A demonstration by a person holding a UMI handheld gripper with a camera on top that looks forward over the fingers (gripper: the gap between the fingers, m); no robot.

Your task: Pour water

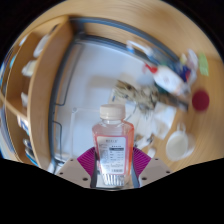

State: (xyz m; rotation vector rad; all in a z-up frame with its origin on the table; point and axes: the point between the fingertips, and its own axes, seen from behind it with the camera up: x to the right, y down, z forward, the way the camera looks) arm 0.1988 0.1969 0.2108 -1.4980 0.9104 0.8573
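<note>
While the fingers (112, 170) are clamping a capped bottle (113, 140) of pinkish liquid above the desk (100, 75), an early tilt risks missing the bowl (179, 145) beyond them.

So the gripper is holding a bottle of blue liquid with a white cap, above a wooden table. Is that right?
Not quite: the liquid is pinkish-orange, not blue. The gripper view shows the bottle, with its white cap and a label, clamped between the gripper fingers, above the wooden table.
</note>
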